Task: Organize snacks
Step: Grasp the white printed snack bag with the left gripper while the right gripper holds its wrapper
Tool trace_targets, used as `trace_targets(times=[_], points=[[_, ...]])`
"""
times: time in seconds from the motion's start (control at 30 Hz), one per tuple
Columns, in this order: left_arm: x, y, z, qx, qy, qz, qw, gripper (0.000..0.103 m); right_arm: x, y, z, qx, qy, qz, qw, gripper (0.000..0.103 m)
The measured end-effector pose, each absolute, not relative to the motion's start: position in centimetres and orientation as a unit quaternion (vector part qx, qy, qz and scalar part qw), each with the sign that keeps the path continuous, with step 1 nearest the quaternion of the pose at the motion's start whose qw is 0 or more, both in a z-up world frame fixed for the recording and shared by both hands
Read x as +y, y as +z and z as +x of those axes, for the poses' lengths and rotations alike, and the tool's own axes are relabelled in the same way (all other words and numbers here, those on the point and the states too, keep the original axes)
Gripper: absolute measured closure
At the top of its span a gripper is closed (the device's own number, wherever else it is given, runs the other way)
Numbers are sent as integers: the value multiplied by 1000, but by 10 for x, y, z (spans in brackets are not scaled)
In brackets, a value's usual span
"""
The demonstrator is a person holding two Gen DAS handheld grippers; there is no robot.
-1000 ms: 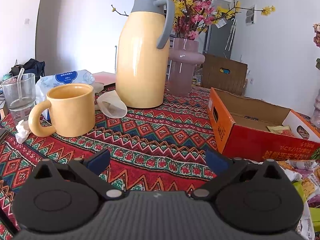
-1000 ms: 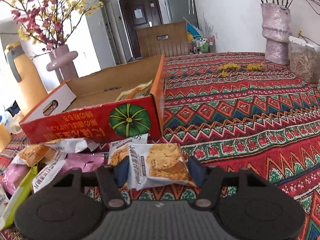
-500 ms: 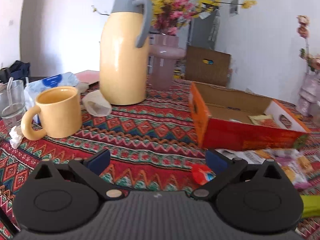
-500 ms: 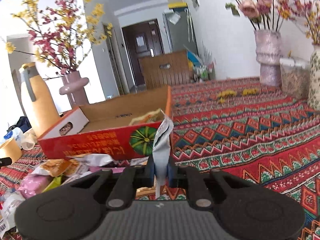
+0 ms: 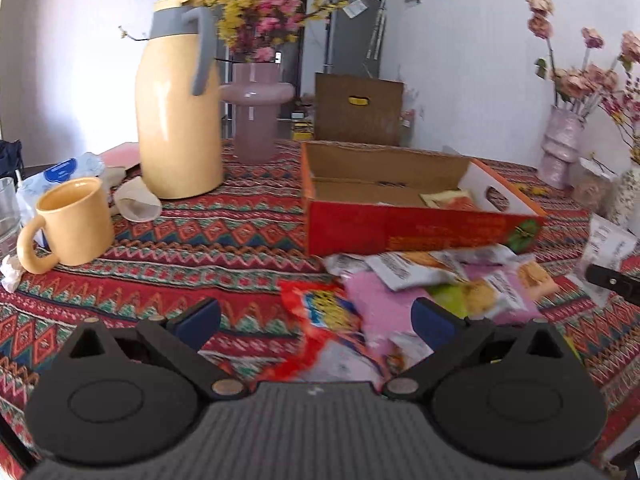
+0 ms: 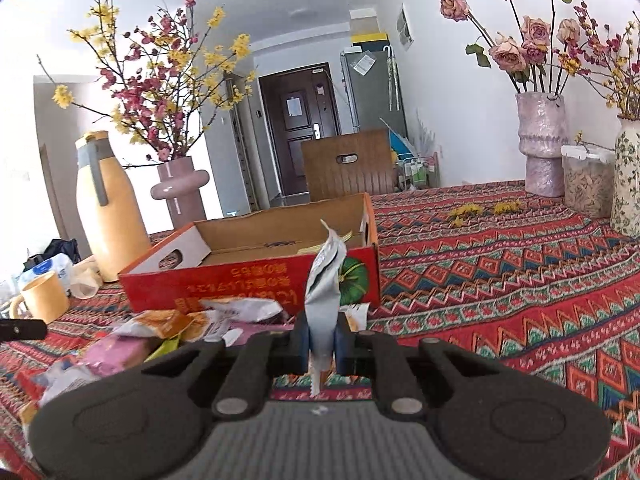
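A red cardboard box (image 5: 400, 228) (image 6: 256, 280) lies open on the patterned tablecloth, with a snack packet or two inside. In front of it sits a heap of snack packets (image 5: 432, 284) (image 6: 160, 332). My right gripper (image 6: 320, 340) is shut on a silvery snack packet (image 6: 324, 280), held edge-on and lifted just in front of the box. That packet (image 5: 608, 244) also shows at the right edge of the left wrist view. My left gripper (image 5: 316, 316) is open above a red packet (image 5: 316, 304) at the near side of the heap, touching nothing.
A yellow thermos jug (image 5: 180, 120), a pink vase (image 5: 256, 116), a yellow mug (image 5: 72, 224) and a glass (image 5: 8, 208) stand left of the box. Vases (image 6: 544, 140) and a clear jar (image 6: 586, 184) line the far right. A wooden chair (image 6: 348, 168) stands behind the table.
The right gripper closed on the biscuit packet and lifted it off the table, turning it edge-on. The left gripper swung right, from facing the mug to over the snack heap.
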State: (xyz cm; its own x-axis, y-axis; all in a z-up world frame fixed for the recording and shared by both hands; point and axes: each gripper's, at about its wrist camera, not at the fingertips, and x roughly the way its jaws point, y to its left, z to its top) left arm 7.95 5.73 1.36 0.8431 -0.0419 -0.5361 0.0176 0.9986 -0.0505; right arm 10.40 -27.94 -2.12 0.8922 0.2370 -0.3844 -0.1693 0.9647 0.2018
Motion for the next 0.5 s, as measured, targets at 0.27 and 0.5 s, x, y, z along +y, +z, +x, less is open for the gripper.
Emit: trace_targets(times=[0.27,0.5], points=[[24,5,65,279,-23,-3,960,0,-278,-25,79,207,126,93,966,92],[-1,-7,60,278,-22,25,960,1,-277,-26,62,205,142,95,964,92]])
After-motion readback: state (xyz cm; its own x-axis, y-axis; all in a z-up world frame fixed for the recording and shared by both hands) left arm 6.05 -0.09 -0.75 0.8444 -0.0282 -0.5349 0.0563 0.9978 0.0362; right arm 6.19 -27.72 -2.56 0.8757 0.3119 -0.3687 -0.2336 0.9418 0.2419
